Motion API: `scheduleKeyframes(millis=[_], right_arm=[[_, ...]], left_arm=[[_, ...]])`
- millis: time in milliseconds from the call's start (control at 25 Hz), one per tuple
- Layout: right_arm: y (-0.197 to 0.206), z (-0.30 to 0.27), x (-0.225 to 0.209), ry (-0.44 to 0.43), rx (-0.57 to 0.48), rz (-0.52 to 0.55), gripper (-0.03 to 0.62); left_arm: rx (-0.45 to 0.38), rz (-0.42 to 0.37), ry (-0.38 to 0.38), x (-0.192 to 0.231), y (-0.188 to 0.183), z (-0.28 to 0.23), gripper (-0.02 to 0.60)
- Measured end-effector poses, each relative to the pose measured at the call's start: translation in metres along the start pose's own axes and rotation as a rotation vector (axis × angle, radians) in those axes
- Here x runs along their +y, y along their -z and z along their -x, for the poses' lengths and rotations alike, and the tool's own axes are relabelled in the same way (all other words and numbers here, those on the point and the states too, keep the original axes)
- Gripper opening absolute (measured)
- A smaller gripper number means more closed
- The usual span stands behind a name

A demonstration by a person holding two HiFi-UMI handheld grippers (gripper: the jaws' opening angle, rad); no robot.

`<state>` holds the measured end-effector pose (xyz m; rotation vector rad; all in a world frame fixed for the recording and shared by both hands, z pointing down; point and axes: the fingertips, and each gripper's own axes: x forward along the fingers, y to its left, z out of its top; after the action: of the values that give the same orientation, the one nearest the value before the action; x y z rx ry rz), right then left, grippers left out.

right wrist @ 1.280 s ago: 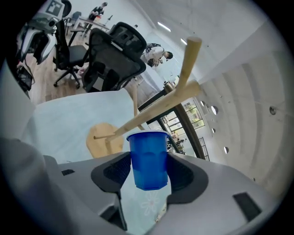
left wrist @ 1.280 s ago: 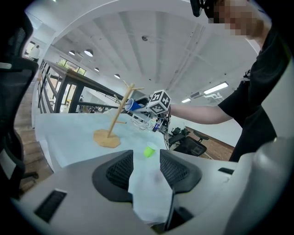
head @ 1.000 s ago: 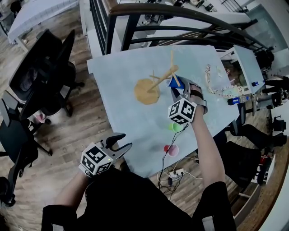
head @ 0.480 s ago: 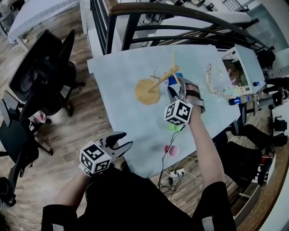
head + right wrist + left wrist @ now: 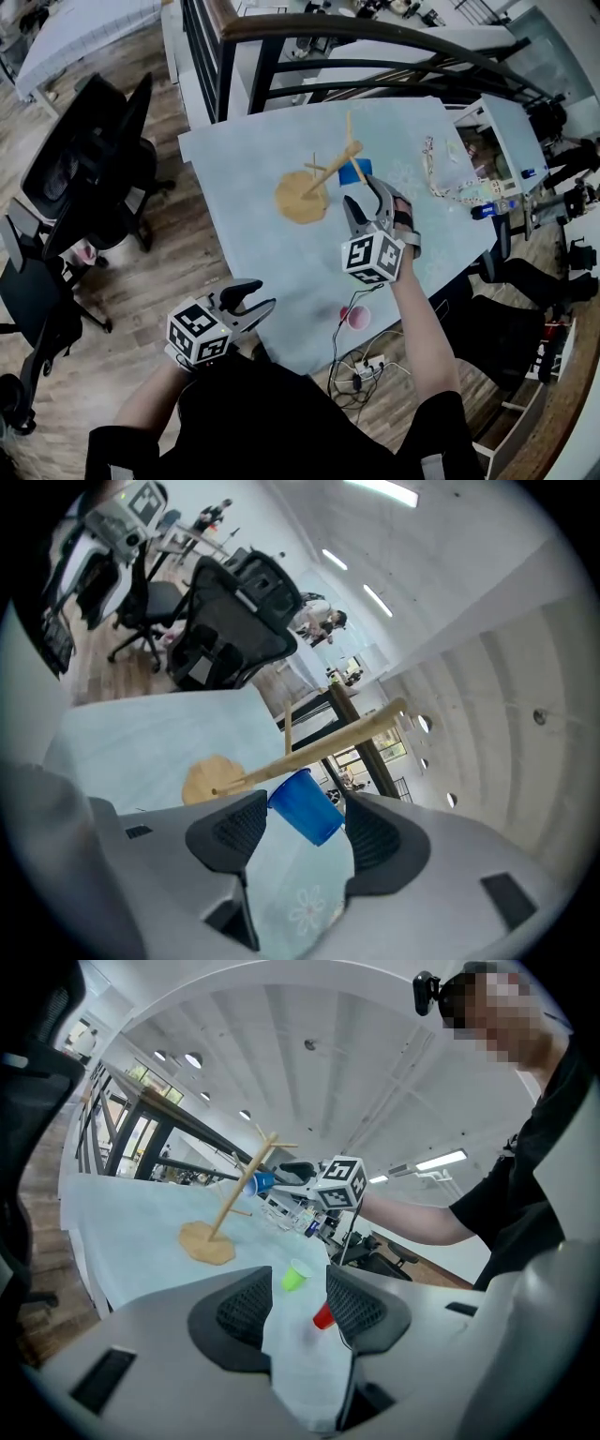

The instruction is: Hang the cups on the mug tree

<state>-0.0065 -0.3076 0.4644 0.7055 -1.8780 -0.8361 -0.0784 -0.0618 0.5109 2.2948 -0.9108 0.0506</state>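
The wooden mug tree (image 5: 323, 171) stands on its round base mid-table. A blue cup (image 5: 354, 172) hangs from one of its branches. My right gripper (image 5: 363, 193) is open just in front of that cup. In the right gripper view the blue cup (image 5: 305, 806) hangs off the branch (image 5: 328, 745) in line with the jaws' gap, clear of both pads. A red cup (image 5: 357, 316) lies near the table's front edge. The left gripper view shows it (image 5: 323, 1316) beside a green cup (image 5: 296, 1277). My left gripper (image 5: 249, 302) is open and empty off the table's front left edge.
The pale blue table (image 5: 248, 234) carries a patterned strap (image 5: 448, 184) at the right. Black office chairs (image 5: 89, 155) stand to the left on the wood floor. A dark railing (image 5: 281, 52) runs behind the table. Cables (image 5: 361, 361) hang below the front edge.
My right gripper has drawn back from the mug tree toward the person, leaving the blue cup on its branch. Its marker cube now covers the green cup. The left gripper stayed put.
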Motion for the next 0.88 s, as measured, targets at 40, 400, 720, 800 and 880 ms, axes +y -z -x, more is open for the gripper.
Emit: scheduleKeyframes(millis=[40, 400, 720, 800, 880], right_arm=[[0.003, 0.010, 0.000, -0.002, -0.012, -0.066, 0.261], [0.016, 0.113, 0.013, -0.066, -0.192, -0.838, 0.259], [0.023, 0.182, 0.044, -0.085, -0.299, -1.181, 0.172], [0.030, 0.196, 0.050, -0.099, -0.334, -1.269, 0.109], [0.034, 0.209, 0.058, -0.118, -0.361, -1.334, 0.074]], left_arm=[[0.003, -0.004, 0.004, -0.003, -0.001, 0.000, 0.190], [-0.027, -0.092, 0.056, -0.047, -0.041, -0.013, 0.190], [0.026, -0.270, 0.087, -0.102, -0.058, -0.053, 0.190], [0.043, -0.289, 0.122, -0.118, -0.054, -0.062, 0.189], [0.071, -0.313, 0.164, -0.134, -0.046, -0.070, 0.187]])
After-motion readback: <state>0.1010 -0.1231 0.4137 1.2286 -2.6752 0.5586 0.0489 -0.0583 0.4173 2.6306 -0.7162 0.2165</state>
